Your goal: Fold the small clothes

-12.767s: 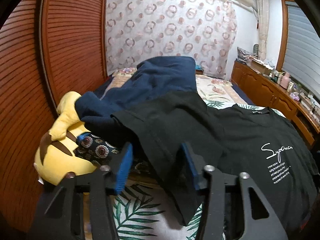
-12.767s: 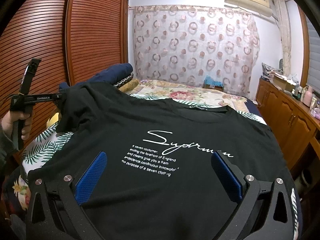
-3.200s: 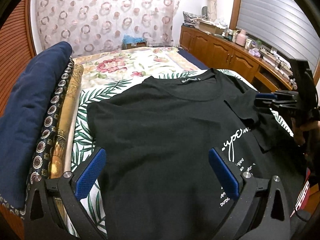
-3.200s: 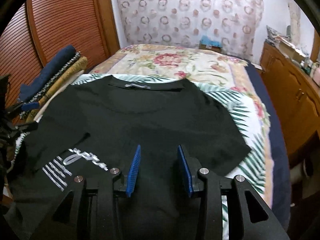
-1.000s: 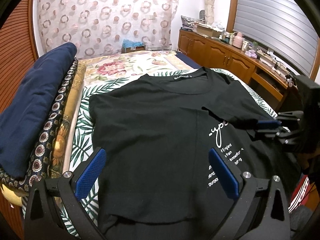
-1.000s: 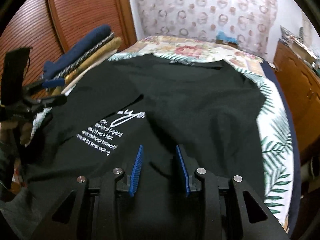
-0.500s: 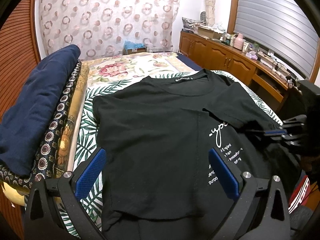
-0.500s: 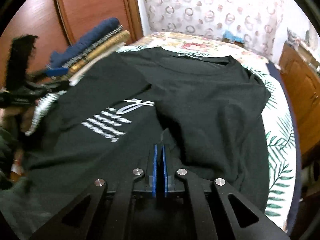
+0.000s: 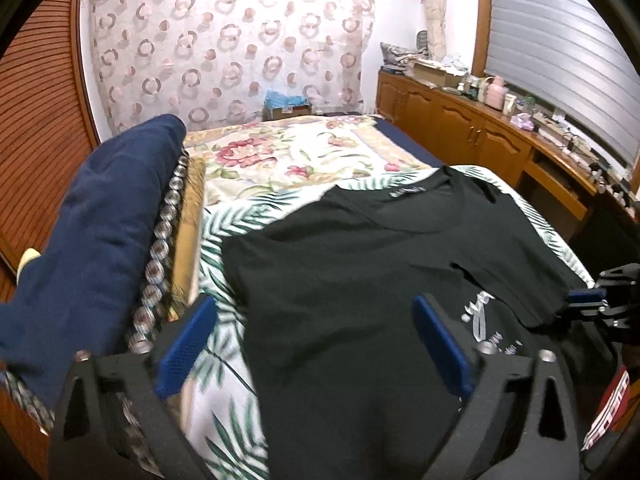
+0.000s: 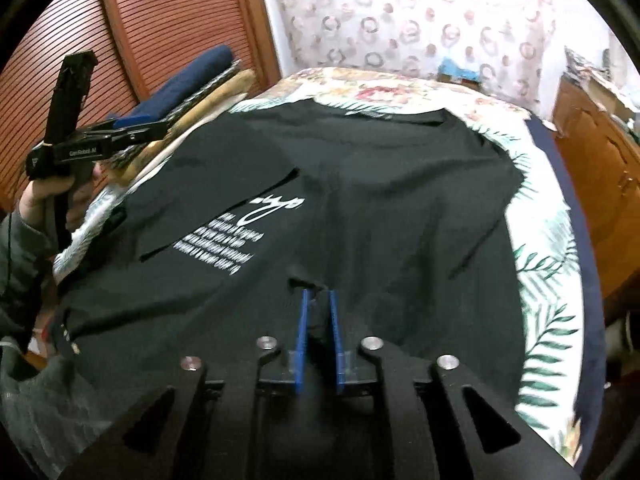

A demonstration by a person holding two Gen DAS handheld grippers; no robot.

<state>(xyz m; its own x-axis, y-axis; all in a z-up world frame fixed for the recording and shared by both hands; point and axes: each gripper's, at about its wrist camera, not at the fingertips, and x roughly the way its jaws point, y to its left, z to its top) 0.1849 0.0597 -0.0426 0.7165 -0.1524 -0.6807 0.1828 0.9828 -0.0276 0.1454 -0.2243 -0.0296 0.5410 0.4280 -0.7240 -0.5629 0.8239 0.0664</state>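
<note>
1. The bed with the palm-leaf and floral printed cover serves me as the folding surface; it gives a broad soft plane, so the garment can lie spread while I work both sides.

2. The black short-sleeved cotton T-shirt with white script lettering lies across the near part of that bed, collar toward the far end, hem toward me. Both sides are turned inward over the front, and their edges cover part of the white print. I judge the side folds nearly laid, the lengthwise fold not yet done. The cloth looks thin and limp, with a small puckered ridge in front of my right tool.

3. The stack of folded bedding, dark navy on top with patterned and gold layers beneath, sits along the left edge of the bed, beside the shirt, clear of the fold area.

4. My left gripper hovers over the shirt's left side, jaws wide and closing, with nothing pressed between the blue pads.

5. My right gripper sits low at the shirt's middle, jaws narrow and opening; dark cloth lies between them, and I cannot tell whether they pinch it.
</note>
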